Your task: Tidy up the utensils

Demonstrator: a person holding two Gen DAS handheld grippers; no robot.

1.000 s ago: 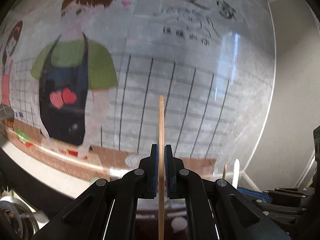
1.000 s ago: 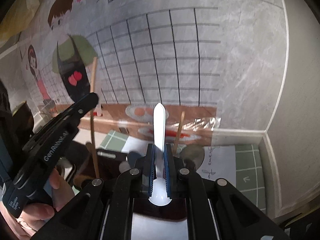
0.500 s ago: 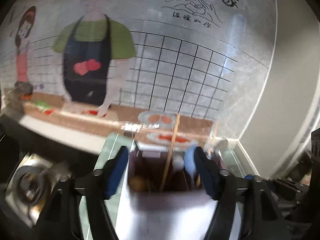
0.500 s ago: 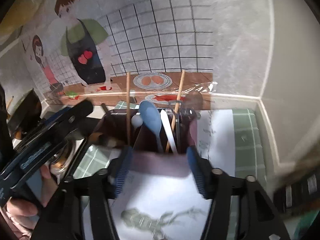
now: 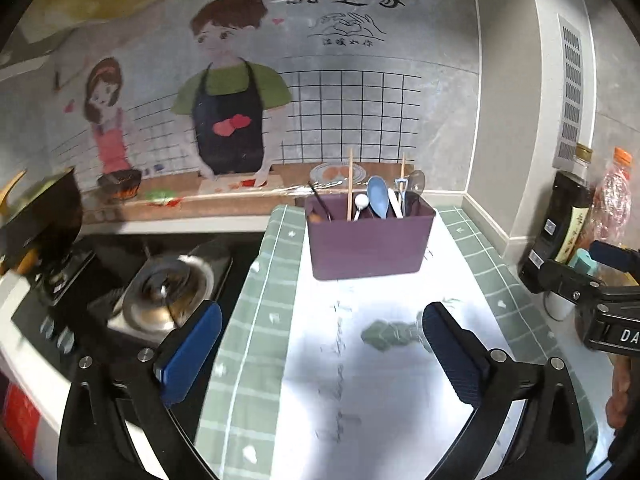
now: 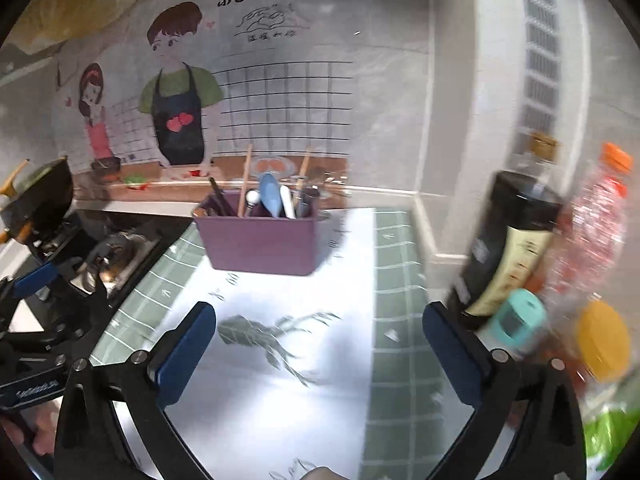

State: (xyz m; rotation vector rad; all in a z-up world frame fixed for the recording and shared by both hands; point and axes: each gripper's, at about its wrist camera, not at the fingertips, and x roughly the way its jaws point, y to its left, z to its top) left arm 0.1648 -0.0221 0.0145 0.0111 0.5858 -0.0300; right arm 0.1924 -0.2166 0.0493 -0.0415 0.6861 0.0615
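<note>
A purple utensil bin stands on the counter near the back wall; it also shows in the right wrist view. It holds two wooden chopsticks, a blue spoon, a white spoon, a small round-headed spoon and some metal utensils. My left gripper is open and empty, well in front of the bin. My right gripper is open and empty, also well back from the bin.
A green checked cloth with a white printed mat covers the counter. A gas stove burner and a wok are at the left. A dark sauce bottle, an orange-capped bottle and a small teal object stand at the right.
The left gripper let go of the chopstick and the right gripper let go of the white spoon into the bin. Both opened and pulled back from the bin.
</note>
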